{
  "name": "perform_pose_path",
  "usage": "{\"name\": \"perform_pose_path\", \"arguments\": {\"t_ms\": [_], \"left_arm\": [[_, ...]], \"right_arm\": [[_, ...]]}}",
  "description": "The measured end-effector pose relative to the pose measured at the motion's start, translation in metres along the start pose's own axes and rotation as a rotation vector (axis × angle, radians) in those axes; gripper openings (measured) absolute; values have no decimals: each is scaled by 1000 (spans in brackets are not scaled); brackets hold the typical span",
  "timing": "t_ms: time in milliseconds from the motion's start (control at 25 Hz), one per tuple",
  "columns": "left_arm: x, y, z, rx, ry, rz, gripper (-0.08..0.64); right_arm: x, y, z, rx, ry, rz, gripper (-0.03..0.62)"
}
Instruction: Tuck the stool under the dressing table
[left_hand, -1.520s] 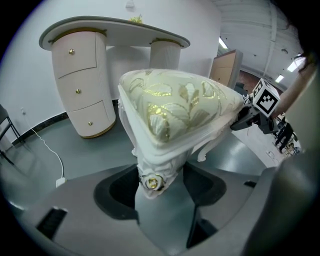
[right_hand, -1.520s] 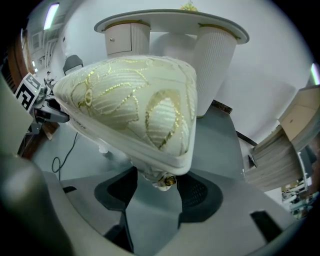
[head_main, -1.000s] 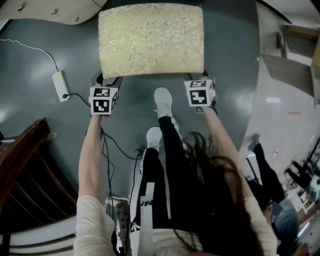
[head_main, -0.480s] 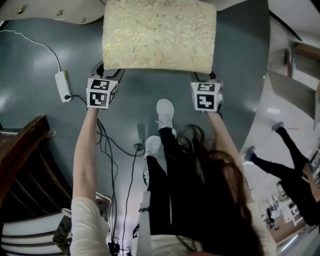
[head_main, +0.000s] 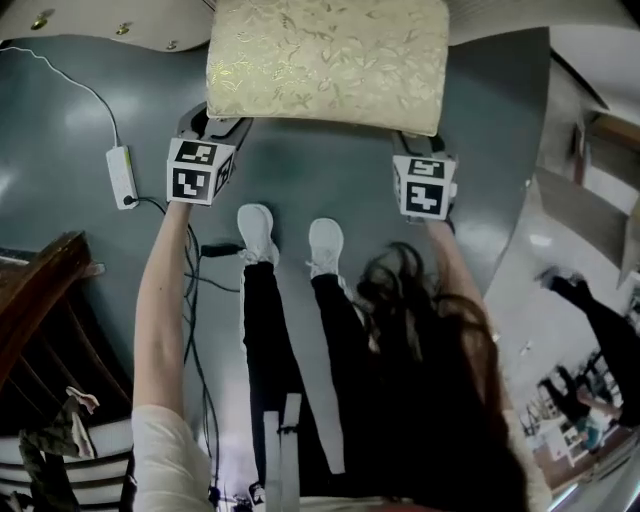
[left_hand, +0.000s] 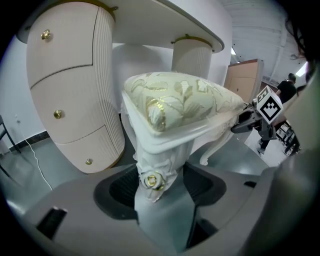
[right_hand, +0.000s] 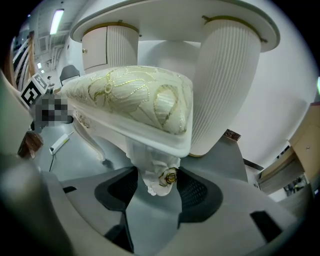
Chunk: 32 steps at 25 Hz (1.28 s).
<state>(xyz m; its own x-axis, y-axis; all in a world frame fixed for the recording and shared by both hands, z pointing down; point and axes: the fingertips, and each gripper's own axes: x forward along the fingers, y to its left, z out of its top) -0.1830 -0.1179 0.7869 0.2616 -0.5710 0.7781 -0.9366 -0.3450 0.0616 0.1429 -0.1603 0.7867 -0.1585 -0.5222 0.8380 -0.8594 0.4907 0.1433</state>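
White socket strip (head_main: 120, 175), probably, near stool (head_main: 327, 60)

Both grey, the left gripper (head_main: 215, 127) and right gripper (head_main: 410, 146), each carrying a black-and-white marker cube (head_main: 197, 170). Dark textured pads (left_hand: 124, 187) inside. Short white sleeve (head_main: 168, 452), black trousers (head_main: 268, 340) with a white stripe, white shoes (head_main: 256, 228), long dark hair (head_main: 440, 350).

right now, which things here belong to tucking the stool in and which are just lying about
Job: stool, gripped at two legs by the jaws of the left gripper and right gripper; dressing table.
Lying about: white power strip; dark wooden furniture at the left.
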Motion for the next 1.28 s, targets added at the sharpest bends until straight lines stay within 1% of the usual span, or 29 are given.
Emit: {"name": "perform_pose_path", "arguments": {"t_ms": [200, 320, 480, 680, 760, 880, 1000, 1160, 1280], "left_arm": [[-2, 1, 0, -6, -35, 1, 282], [3, 3, 3, 19, -33, -15, 282], [4, 10, 4, 43, -43, 17, 282], [12, 14, 6, 71, -80, 33, 282], [6, 7, -2, 49, -70, 26, 282], [0, -10, -14, 2, -32, -4, 282], [5, -3, -8, 14, -9, -15, 282], [14, -7, -12, 39, 15, -49, 282], [13, 2, -7, 39, 21, -54, 282]], "right_arm": [[-3, 1, 5, -21, -14, -9, 249], [-6, 1, 2, 1, -22, -40, 249], [3, 7, -1, 17, -51, -33, 247], [13, 7, 0, 22, -93, -56, 249], [6, 7, -5, 0, -70, -58, 249], [-8, 2, -13, -37, 3, -67, 249], [-5, 3, -10, -25, 28, -72, 248], [-5, 3, -25, -1, 49, -95, 247], [-5, 8, -17, 15, 69, -97, 245]]}}
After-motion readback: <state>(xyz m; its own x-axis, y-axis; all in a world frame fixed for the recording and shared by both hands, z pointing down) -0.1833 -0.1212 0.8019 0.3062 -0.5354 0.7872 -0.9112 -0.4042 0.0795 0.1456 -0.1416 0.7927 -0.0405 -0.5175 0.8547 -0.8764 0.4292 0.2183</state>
